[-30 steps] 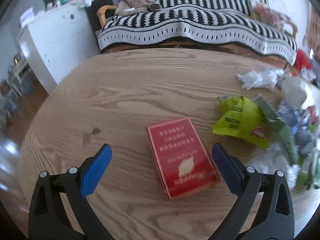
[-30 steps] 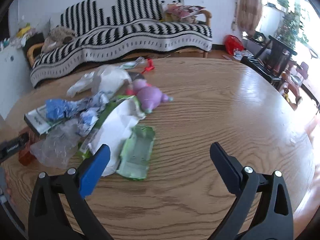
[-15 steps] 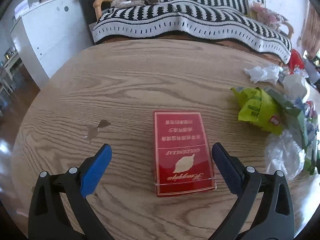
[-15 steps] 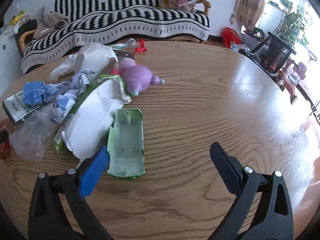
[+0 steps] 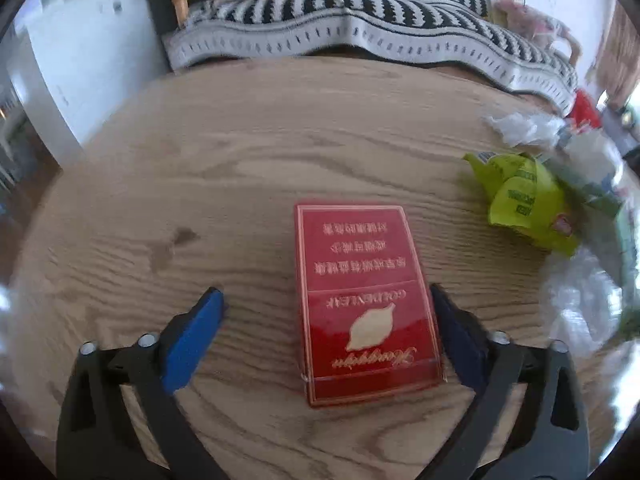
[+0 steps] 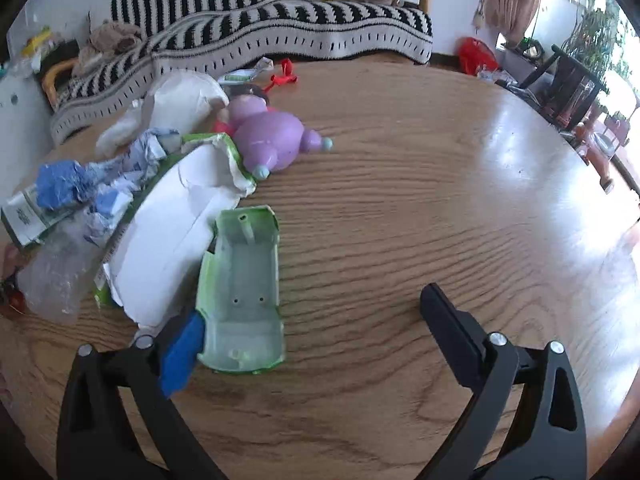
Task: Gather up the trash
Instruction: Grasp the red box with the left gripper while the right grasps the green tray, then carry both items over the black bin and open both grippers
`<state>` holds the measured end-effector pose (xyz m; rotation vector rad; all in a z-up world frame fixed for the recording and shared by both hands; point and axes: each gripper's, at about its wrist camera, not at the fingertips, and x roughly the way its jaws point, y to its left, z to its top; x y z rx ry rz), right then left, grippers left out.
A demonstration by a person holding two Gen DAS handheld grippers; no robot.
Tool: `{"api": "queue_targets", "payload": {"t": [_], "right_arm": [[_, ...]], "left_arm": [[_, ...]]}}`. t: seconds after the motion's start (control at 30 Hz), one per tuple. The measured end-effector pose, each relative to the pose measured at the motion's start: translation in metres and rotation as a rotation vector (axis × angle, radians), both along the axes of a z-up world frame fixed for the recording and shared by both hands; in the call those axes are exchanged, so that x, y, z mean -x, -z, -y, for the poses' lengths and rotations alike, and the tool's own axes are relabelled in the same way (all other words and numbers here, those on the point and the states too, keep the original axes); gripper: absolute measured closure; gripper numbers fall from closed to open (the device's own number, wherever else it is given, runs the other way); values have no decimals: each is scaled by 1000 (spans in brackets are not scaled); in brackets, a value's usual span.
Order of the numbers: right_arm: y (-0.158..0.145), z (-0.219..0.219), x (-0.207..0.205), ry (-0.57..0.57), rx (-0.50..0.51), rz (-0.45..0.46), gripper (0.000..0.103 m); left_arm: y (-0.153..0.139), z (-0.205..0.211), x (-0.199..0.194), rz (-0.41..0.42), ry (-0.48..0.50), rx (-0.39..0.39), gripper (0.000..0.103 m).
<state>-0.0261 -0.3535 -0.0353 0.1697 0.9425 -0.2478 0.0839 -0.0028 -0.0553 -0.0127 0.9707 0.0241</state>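
A red cigarette box (image 5: 364, 300) lies flat on the round wooden table (image 5: 240, 168). My left gripper (image 5: 326, 312) is open and straddles the box's near end, its right finger beside the box's right edge. A green plastic tray (image 6: 242, 292) lies on the table in the right wrist view. My right gripper (image 6: 312, 316) is open, its left finger (image 6: 182, 350) beside the tray's near left corner. A pile of trash sits left of the tray: white torn paper (image 6: 168, 236), blue crumpled paper (image 6: 60, 184), clear plastic (image 6: 56, 268) and a purple toy (image 6: 268, 136).
A yellow-green wrapper (image 5: 524, 200), white crumpled plastic (image 5: 520, 128) and clear plastic (image 5: 580, 304) lie right of the red box. A striped sofa (image 5: 340, 24) stands behind the table. A white cabinet (image 5: 88, 56) is at the left, dark chairs (image 6: 568, 80) at the right.
Both grippers have moved forward and lower. The red box now lies between the left fingers, and the green tray has come up to the right gripper's left finger.
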Motion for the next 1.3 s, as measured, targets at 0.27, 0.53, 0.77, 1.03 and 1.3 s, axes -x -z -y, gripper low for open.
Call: {"api": "queue_targets", "payload": {"t": [0.27, 0.53, 0.77, 1.03, 1.3], "right_arm": [[-9, 25, 9, 61, -122, 49, 69], [-12, 20, 14, 64, -99, 84, 69], [-39, 17, 44, 59, -182, 178, 69], [-107, 60, 190, 98, -173, 340, 69], [-85, 149, 349, 306, -188, 268, 69]], "left_arm": [[-8, -10, 9, -1, 40, 58, 49], [-21, -2, 17, 37, 70, 30, 49], [-70, 16, 52, 162, 151, 136, 49], [-129, 161, 181, 213, 585, 186, 49], [-95, 320, 315, 11, 962, 215, 49]]}}
